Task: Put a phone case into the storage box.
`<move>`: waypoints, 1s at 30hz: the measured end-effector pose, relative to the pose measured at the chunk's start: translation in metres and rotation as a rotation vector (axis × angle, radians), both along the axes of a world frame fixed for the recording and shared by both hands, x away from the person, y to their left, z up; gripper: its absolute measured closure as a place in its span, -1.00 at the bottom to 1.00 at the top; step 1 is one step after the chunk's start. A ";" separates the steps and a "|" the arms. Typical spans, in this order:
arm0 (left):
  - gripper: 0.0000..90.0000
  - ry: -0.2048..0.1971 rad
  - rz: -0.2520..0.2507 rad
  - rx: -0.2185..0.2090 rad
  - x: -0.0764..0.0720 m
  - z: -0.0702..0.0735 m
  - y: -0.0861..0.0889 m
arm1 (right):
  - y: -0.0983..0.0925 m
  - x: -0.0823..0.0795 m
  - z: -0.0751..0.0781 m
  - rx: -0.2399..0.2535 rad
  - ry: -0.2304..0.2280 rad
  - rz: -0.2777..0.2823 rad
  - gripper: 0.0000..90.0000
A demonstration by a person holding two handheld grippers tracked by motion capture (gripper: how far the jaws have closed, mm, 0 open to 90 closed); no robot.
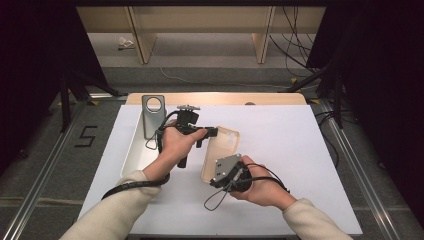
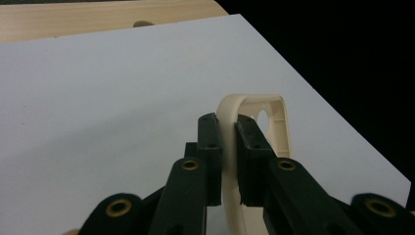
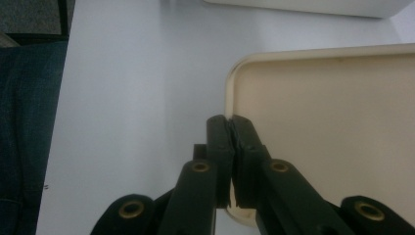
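Jaws clamped on phone case [image 1: 221,152]

My table, under a white sheet

The table [image 1: 280,97] carries a white sheet [image 1: 290,150]; at its far left lies a pale tray [image 1: 131,155] holding a grey plate [image 1: 151,115].

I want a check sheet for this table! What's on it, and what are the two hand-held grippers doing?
Surface: white board over a wooden tabletop.
Job's things: cream phone case, held at both ends.
Clutter: grey phone case leaning upright in a white tray.
Grippers: left hand-held gripper pinches the cream case's rim near the camera cut-out; right hand-held gripper pinches the rim at a bottom corner.
Cables: black cable trails from the left hand-held gripper, a thin loop from the right.
Surroundings: carpet floor with a 5 mark, loose wires, wooden furniture legs.
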State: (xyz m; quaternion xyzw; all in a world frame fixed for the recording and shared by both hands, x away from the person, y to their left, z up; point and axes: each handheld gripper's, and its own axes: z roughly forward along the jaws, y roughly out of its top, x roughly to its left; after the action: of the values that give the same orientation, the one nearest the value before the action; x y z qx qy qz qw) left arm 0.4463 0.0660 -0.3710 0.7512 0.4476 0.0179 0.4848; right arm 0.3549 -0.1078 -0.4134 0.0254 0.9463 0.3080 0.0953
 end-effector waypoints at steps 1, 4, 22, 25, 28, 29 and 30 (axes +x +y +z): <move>0.83 -0.008 -0.001 -0.001 -0.001 0.001 -0.001 | 0.000 0.000 0.000 0.000 -0.004 0.000 0.96; 0.84 -0.052 -0.012 0.026 -0.003 0.005 -0.002 | 0.000 0.001 -0.002 0.008 -0.016 -0.011 0.86; 0.84 -0.228 0.041 0.032 -0.004 0.012 0.022 | -0.024 0.011 0.005 0.219 -0.068 -0.227 -0.42; 0.84 -0.243 0.046 0.032 -0.005 0.013 0.026 | -0.029 0.012 0.006 0.246 -0.091 -0.265 -0.56; 0.83 -0.253 0.053 0.022 -0.006 0.014 0.030 | -0.035 0.013 0.007 0.270 -0.107 -0.295 -0.61; 0.83 -0.258 0.050 0.025 -0.006 0.015 0.031 | -0.037 0.013 0.007 0.275 -0.108 -0.300 -0.61; 0.83 -0.263 0.049 0.023 -0.007 0.016 0.032 | -0.038 0.014 0.007 0.282 -0.106 -0.306 -0.61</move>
State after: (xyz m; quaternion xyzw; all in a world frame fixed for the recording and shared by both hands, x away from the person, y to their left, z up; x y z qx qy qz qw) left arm 0.4397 0.0979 -0.3555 0.7366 0.3981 0.1333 0.5302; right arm 0.3687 -0.1461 -0.4065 0.1655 0.8727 0.4201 0.1857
